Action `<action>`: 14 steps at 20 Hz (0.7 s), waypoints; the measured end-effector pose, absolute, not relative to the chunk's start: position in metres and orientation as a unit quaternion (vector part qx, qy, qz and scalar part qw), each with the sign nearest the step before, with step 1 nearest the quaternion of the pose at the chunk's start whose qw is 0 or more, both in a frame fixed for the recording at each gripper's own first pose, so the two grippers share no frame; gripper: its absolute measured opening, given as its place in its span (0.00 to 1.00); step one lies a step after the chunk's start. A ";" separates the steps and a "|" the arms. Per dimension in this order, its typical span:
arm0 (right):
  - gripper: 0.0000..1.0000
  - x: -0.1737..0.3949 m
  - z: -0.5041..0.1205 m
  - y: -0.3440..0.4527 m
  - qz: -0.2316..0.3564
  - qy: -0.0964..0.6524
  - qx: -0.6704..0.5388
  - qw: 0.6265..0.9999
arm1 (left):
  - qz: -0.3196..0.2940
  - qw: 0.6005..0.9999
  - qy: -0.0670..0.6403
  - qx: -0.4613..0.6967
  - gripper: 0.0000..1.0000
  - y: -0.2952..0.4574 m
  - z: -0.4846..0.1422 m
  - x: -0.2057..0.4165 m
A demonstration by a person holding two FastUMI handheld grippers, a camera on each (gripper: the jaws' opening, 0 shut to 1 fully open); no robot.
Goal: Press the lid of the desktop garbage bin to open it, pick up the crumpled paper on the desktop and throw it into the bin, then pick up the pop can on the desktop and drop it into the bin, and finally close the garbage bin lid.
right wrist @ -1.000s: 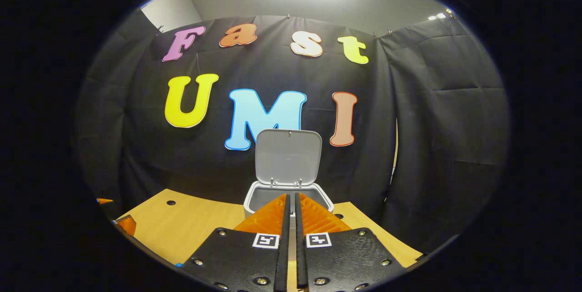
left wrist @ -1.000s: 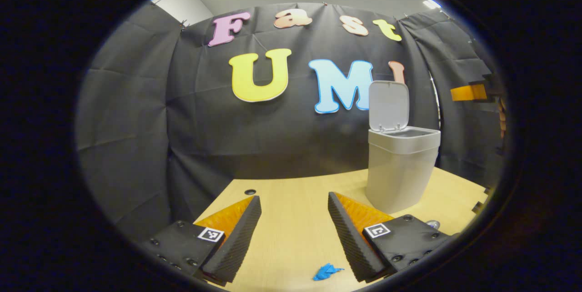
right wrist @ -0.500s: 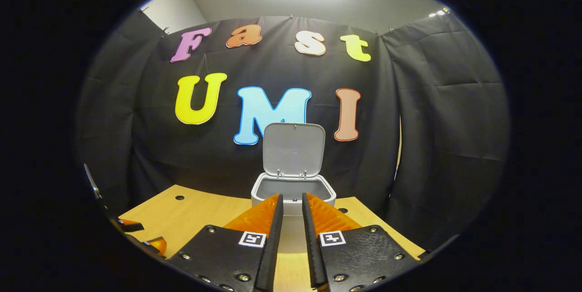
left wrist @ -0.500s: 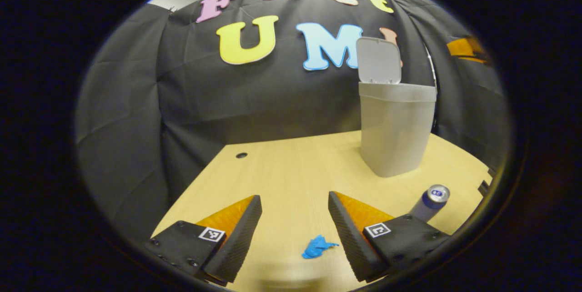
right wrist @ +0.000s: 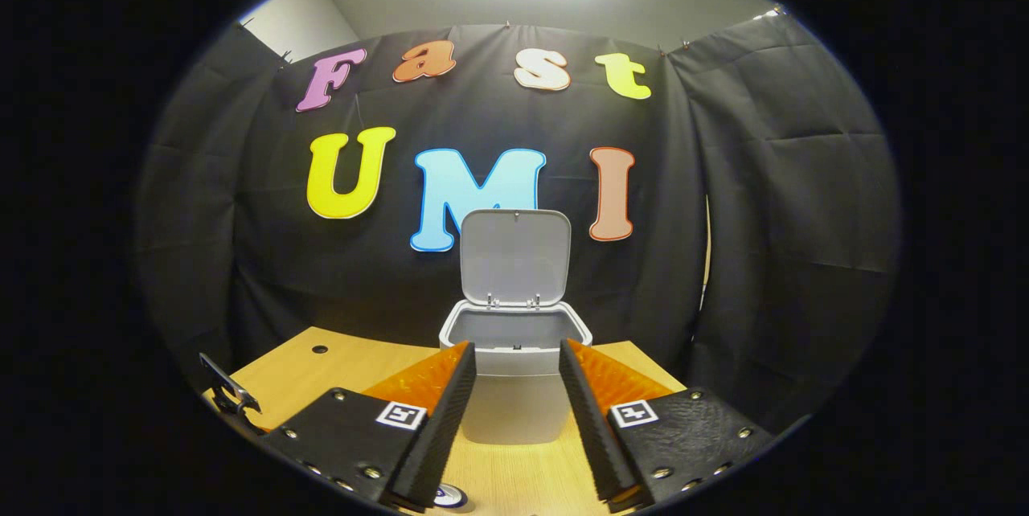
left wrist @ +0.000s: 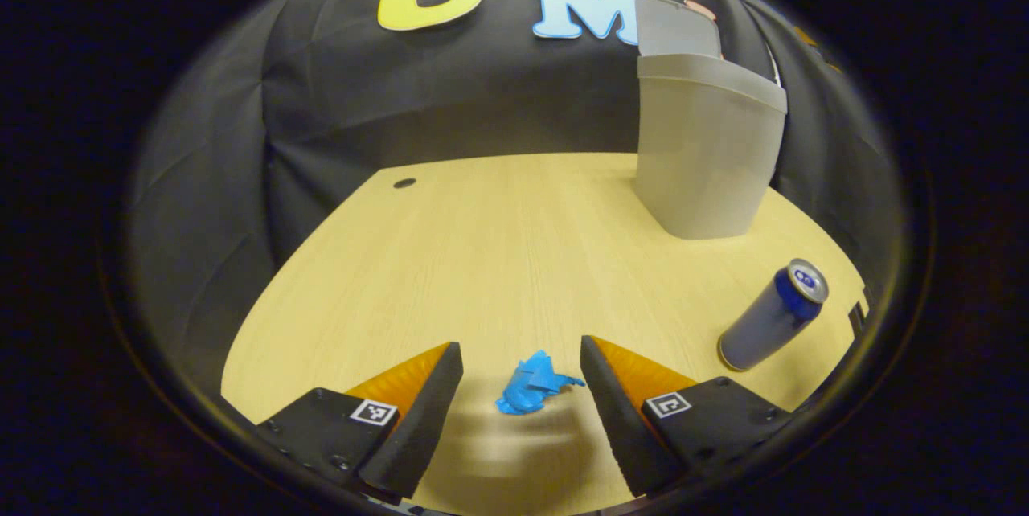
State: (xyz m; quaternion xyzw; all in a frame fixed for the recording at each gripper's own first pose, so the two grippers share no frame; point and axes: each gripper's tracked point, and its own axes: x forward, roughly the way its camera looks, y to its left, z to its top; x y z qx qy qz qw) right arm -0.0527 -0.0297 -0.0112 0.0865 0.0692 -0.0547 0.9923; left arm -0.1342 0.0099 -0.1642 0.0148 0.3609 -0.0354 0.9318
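blue crumpled paper [left wrist: 532,391] between open left gripper [left wrist: 521,395] jaws; light wad may skid aside on closing; right gripper [right wrist: 514,407] jaws open before bin [right wrist: 514,371]

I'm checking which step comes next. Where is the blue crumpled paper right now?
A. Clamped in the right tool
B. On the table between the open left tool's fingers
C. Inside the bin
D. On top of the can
B: the crumpled paper lies on the table between the open fingers of the left tool, not yet gripped.
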 end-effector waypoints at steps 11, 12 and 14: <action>0.84 -0.055 -0.019 -0.033 -0.049 0.082 0.101 0.990 | -0.056 0.905 0.420 0.031 0.96 0.004 -0.190 -0.156; 0.84 -0.056 -0.019 -0.035 -0.051 0.082 0.103 0.990 | -0.056 0.904 0.422 0.032 0.84 0.004 -0.192 -0.156; 0.84 -0.058 -0.019 -0.041 -0.057 0.082 0.105 0.989 | -0.058 0.904 0.422 0.018 0.73 0.000 -0.190 -0.156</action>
